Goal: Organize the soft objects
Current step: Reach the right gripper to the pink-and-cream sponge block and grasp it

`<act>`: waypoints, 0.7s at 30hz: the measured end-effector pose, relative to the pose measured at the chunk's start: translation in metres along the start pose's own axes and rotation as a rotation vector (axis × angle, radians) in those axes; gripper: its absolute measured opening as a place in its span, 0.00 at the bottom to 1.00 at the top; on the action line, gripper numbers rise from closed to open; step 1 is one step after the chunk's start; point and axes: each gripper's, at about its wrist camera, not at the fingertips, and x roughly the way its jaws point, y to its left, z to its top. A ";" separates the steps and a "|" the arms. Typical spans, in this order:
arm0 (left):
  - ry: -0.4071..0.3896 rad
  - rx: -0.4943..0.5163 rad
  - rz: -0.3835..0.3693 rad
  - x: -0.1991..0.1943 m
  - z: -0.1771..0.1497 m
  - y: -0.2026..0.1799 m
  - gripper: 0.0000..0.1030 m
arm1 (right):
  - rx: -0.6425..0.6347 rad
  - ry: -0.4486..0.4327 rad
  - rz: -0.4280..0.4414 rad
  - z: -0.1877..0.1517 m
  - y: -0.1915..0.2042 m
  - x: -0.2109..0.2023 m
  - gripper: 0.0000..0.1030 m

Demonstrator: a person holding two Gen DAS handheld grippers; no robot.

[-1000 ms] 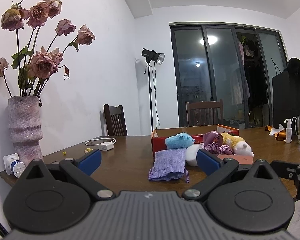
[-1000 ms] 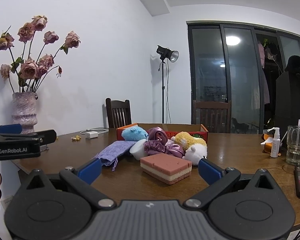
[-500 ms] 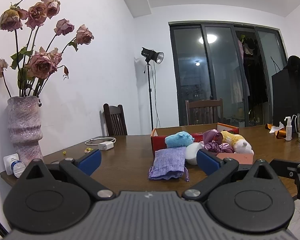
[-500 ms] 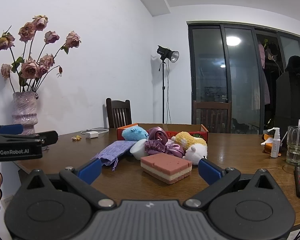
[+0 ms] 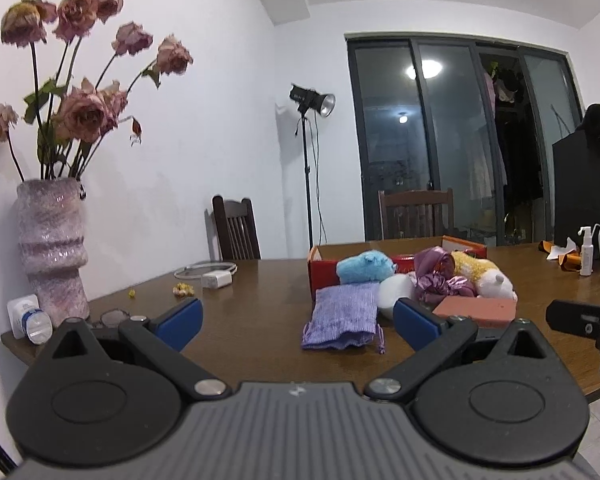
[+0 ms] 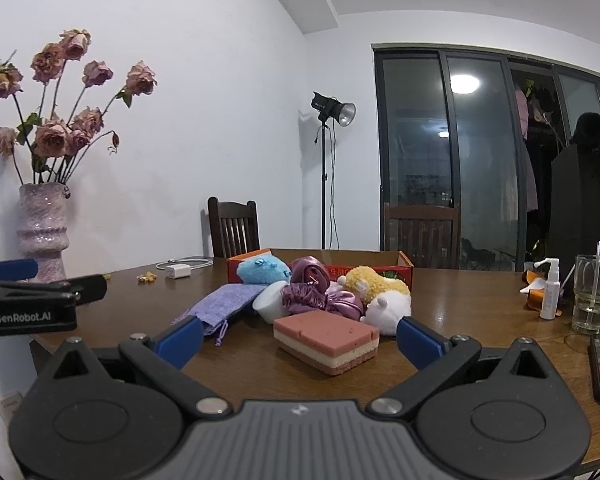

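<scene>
Both grippers, left (image 5: pixel 296 316) and right (image 6: pixel 298 334), hover wide open and empty at the worktop's (image 6: pixel 460 304) near edge, facing the toys (image 6: pixel 320 292).

Place: a dining room in a home, used as a recording spot.
Furniture: a dark wooden dining table (image 6: pixel 460 300) with two wooden chairs (image 6: pixel 233 226) pushed against its far side.
Decoration: a pink ceramic vase (image 5: pixel 52 248) of dried roses (image 5: pixel 84 108) by a plain white wall.
Doors: dark-framed sliding glass doors (image 6: pixel 448 152), with clothes hanging behind them.
Household clutter: a phone charger (image 6: pixel 177 270), a spray bottle (image 6: pixel 550 290), a drinking glass (image 6: pixel 594 294).
Recording gear: a studio light on a stand (image 6: pixel 332 109).
</scene>
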 end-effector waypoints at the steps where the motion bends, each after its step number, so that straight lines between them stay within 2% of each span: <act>1: 0.012 -0.004 0.005 0.004 0.000 0.000 1.00 | 0.000 0.002 -0.002 0.001 0.000 0.003 1.00; 7: 0.064 -0.035 -0.021 0.031 0.003 -0.003 1.00 | -0.002 0.030 0.004 0.006 -0.006 0.031 1.00; 12: 0.103 -0.055 -0.118 0.064 0.009 -0.018 1.00 | 0.070 0.157 0.002 0.007 -0.026 0.073 1.00; 14: 0.134 -0.050 -0.149 0.082 0.013 -0.027 1.00 | 0.061 0.211 -0.068 0.005 -0.031 0.092 1.00; 15: 0.154 -0.060 -0.163 0.094 0.015 -0.031 1.00 | 0.068 0.235 -0.063 0.005 -0.035 0.100 1.00; 17: 0.189 -0.080 -0.192 0.114 0.019 -0.038 0.98 | 0.146 0.283 0.011 0.007 -0.046 0.115 1.00; 19: 0.227 -0.099 -0.229 0.135 0.023 -0.046 0.88 | 0.234 0.313 0.063 0.010 -0.059 0.130 0.95; 21: 0.268 -0.117 -0.266 0.153 0.024 -0.052 0.78 | 0.262 0.334 0.070 0.014 -0.066 0.145 0.85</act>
